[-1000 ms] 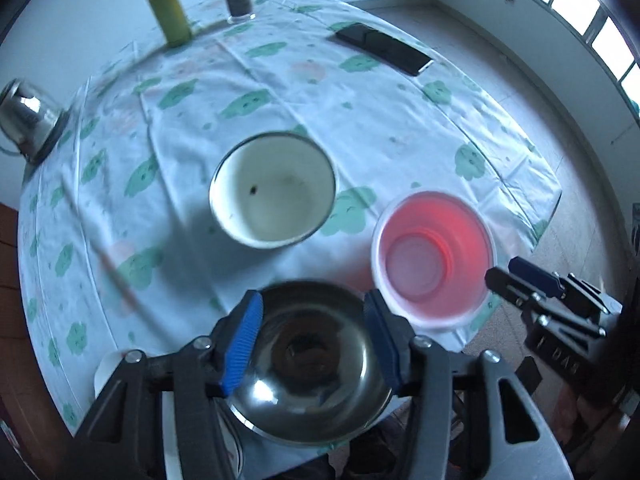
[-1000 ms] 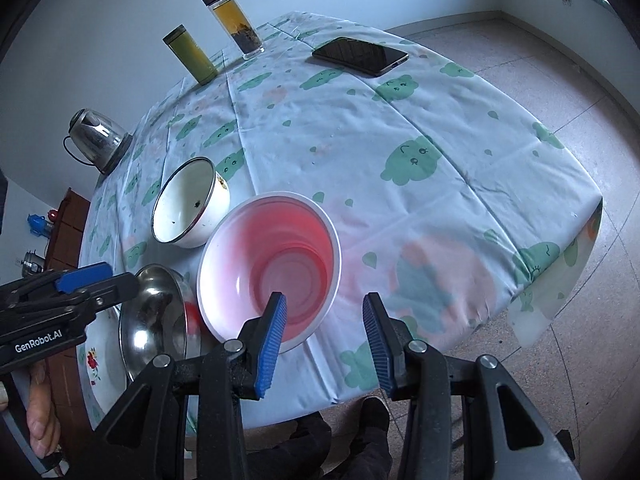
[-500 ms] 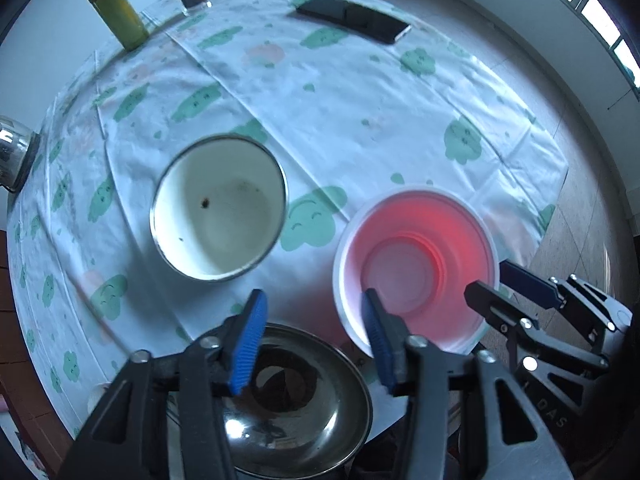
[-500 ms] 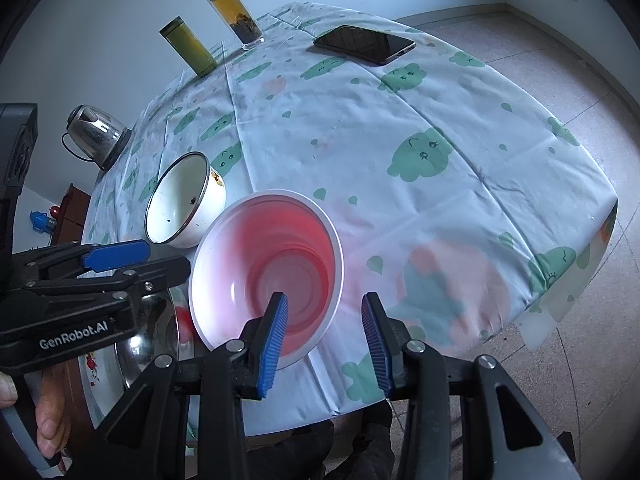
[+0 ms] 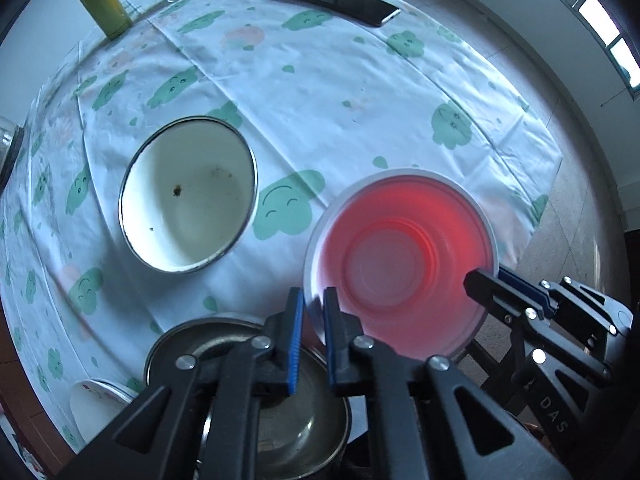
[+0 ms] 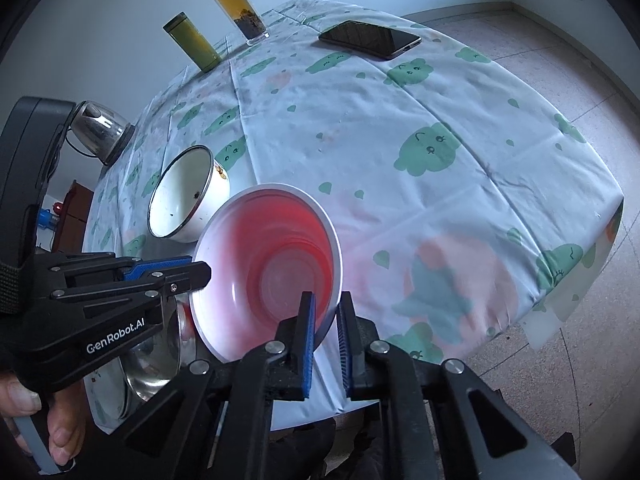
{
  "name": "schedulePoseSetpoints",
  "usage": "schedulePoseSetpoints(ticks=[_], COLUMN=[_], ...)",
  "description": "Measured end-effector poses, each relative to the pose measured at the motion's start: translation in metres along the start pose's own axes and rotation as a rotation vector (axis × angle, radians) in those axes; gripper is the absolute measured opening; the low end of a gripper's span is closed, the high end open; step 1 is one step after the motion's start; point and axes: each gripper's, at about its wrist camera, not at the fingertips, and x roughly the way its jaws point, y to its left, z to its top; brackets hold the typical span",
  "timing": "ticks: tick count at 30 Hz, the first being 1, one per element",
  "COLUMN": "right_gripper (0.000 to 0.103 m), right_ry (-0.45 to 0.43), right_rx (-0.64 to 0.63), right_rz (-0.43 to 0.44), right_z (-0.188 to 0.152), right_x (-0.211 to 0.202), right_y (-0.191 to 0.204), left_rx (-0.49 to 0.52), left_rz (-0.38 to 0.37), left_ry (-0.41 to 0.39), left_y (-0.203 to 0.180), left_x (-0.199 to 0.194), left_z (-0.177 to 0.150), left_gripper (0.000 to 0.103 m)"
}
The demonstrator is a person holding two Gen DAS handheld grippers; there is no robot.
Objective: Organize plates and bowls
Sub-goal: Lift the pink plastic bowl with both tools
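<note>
Fingers [image 5: 298,336] of both grippers pinch opposite rim edges of the pink bowl [image 5: 400,264]

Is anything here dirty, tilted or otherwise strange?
Yes. The white bowl has dark specks and stains inside. The pink bowl sits tilted, its rim pinched by the left gripper and the right gripper. Nothing looks spilled or broken.

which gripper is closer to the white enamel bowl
Left. The left gripper grips the pink bowl's rim on the enamel bowl's side; the right gripper grips the far rim.
</note>
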Motion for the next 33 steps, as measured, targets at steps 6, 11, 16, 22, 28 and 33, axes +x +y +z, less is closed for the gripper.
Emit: schedulePoseSetpoints(ticks=[6,11,16,22,28,33], right_gripper=[0.011,0.011,0.011,0.011,0.011,0.011], right_ry=[-0.012,-0.015,-0.017,-0.033,-0.053,-0.064], right_rx=[-0.018,-0.027,-0.033,-0.039,-0.048,-0.061], right_rz=[0.001,0.002,-0.001,-0.010,-0.018,-0.024], right_z=[0.004,0.006,0.005,0.005,0.008,0.010], right_x=[-0.010,-0.015,-0.017,-0.022,-0.030,-0.035], right_y=[0.006,0.011,0.013,0.015,0.017,0.020], left_rx=[-0.016,-0.028,-0.026,-0.021,-0.031,-0.040], left_rz=[-0.007,-0.011,-0.012,-0.012,-0.026,-0.027], left_ry=[-0.013,-0.013,-0.021,-0.044,-0.061,-0.073], left_y=[0.002,0.005,0.005,0.003,0.005,0.005], left_x=[-0.013,-0.017,-0.020,-0.029,-0.036,-0.042], left_z=[-0.002,-0.006,-0.009,-0.011,-0.010,-0.012], left_gripper=[0.007,0.007,0.007,0.007,0.007,0.007])
